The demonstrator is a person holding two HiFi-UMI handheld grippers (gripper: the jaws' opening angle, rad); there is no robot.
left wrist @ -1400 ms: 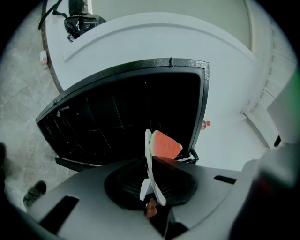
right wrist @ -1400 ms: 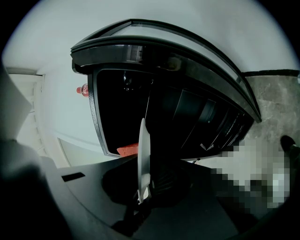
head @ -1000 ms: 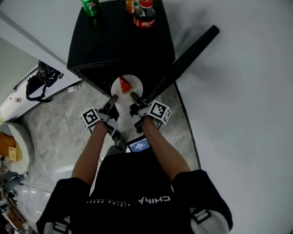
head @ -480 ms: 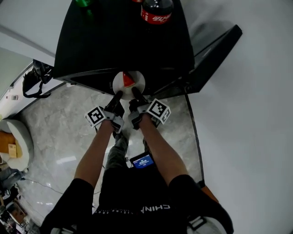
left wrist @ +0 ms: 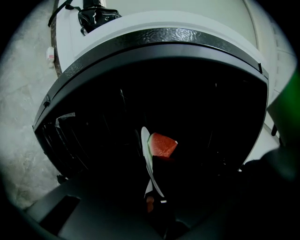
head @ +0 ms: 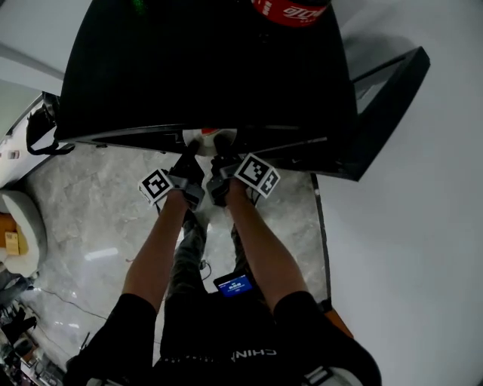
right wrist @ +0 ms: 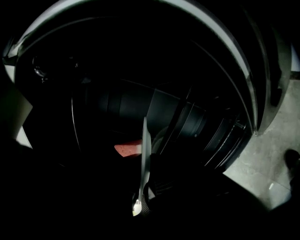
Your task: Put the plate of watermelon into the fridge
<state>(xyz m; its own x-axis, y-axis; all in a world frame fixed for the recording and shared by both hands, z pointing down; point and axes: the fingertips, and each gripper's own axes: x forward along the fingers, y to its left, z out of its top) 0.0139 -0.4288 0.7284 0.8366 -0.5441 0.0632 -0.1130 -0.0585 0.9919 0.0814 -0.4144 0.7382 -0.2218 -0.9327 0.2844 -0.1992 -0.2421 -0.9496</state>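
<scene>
Two hand-held grippers (head: 192, 153) (head: 219, 151) on one plate (head: 196, 138)

The fridge (head: 196, 75) has its dark cavity open ahead of the plate (head: 195, 138), hemmed by its top edge above and the open door (head: 389, 102) at right

Glossy black fridge (head: 204, 68), polished marble-look floor (head: 94, 222)

One black fridge (head: 204, 68). One red-labelled bottle (head: 290, 9) standing on the fridge's top, near its far right corner. One white plate (head: 196, 139). One red watermelon slice (left wrist: 161, 145). One black bag (left wrist: 98, 16). One small lit screen (head: 234, 284).
</scene>
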